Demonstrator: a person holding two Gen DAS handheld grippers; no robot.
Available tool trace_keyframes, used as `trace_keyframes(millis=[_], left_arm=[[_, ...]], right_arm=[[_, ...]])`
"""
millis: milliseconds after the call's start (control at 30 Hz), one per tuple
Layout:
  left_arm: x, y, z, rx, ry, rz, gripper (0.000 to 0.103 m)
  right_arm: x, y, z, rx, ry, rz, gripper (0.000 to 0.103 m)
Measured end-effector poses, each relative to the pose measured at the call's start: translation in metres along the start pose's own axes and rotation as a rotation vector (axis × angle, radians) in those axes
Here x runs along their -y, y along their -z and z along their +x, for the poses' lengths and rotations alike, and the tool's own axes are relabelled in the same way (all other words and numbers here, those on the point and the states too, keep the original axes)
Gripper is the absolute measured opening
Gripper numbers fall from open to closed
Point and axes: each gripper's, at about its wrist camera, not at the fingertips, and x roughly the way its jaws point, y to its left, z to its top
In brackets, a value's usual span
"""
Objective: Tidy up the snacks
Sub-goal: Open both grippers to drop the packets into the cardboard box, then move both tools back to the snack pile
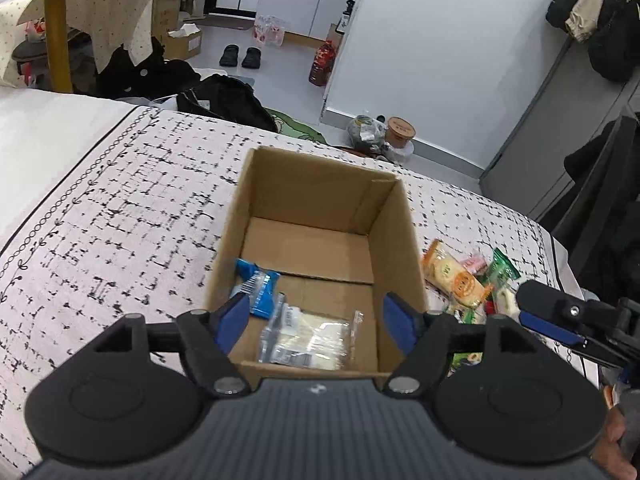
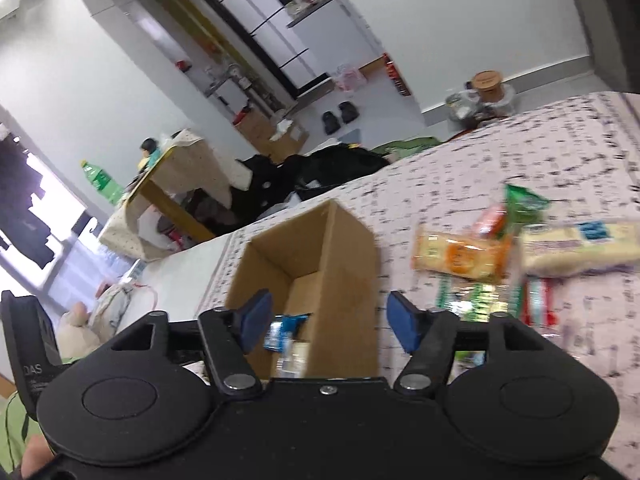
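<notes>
An open cardboard box [image 1: 392, 240] stands on the patterned bed cover. Inside lie a blue snack packet [image 1: 260, 284] and a clear-wrapped packet [image 1: 312, 338]. My left gripper [image 1: 316, 316] is open and empty, just above the box's near edge. A pile of snacks lies right of the box: an orange-labelled packet [image 1: 456, 278] and a green packet [image 1: 504, 266]. My right gripper [image 2: 328, 322] is open and empty, over the box's [image 2: 340, 264] right wall, with the orange packet [image 2: 460, 258], a pale long packet [image 2: 580, 246] and a green one [image 2: 524, 200] to its right. The right view is blurred.
The bed cover [image 1: 120, 208] spreads left and behind the box. Beyond the bed are a black bag [image 1: 224, 100], a draped table [image 1: 72, 12], slippers [image 1: 240, 56], a red bottle [image 1: 322, 62] and a tub [image 1: 400, 132] on the floor.
</notes>
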Motion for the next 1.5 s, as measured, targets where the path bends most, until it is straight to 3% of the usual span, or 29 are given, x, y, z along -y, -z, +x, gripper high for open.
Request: trace_keyframes(millis=[300, 500, 767, 1500], left_arm=[[0.026, 0.007, 0.002, 0.004, 0.015, 0.033, 0.088], [0.047, 0.014, 0.001, 0.022, 0.022, 0.072, 0.103], [0.063, 0.02, 0.001, 0.009, 0.077, 0.08, 0.103], [0.111, 0.046, 0.017, -0.042, 0.171, 0.177, 0.102]], right_arm=[[0.024, 0.007, -0.021, 0.012, 0.093, -0.011, 0.082], [0.032, 0.017, -0.031, 0.03, 0.147, -0.039, 0.093], [0.046, 0.021, -0.043, 0.058, 0.195, -0.037, 0.094], [0.089, 0.037, -0.059, 0.016, 0.274, 0.067, 0.094]])
